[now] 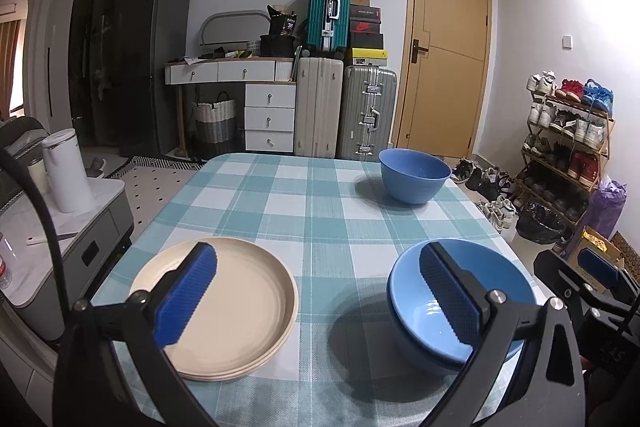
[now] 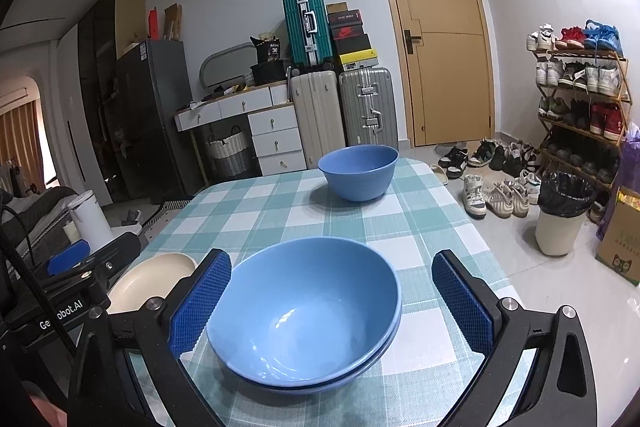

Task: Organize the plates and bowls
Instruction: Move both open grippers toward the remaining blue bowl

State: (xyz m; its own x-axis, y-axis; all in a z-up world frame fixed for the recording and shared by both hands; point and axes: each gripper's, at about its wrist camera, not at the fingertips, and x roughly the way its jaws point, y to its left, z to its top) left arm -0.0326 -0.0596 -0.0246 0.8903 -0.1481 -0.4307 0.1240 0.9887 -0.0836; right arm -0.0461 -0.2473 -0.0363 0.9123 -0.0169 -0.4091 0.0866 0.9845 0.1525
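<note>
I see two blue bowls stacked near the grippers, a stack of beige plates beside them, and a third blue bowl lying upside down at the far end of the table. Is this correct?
Not quite: the far blue bowl stands upright, its opening facing up, as the right wrist view shows. The stacked blue bowls and the beige plates are as you say.

On the desk (image 1: 304, 211), a stack of plates (image 1: 240, 307) sits near left and two nested bowls (image 2: 304, 311) near right. A single bowl (image 2: 358, 171) stands at the far right edge. Suitcases (image 1: 344, 111) stand behind the desk, a shoe rack (image 2: 580, 99) far right.
</note>
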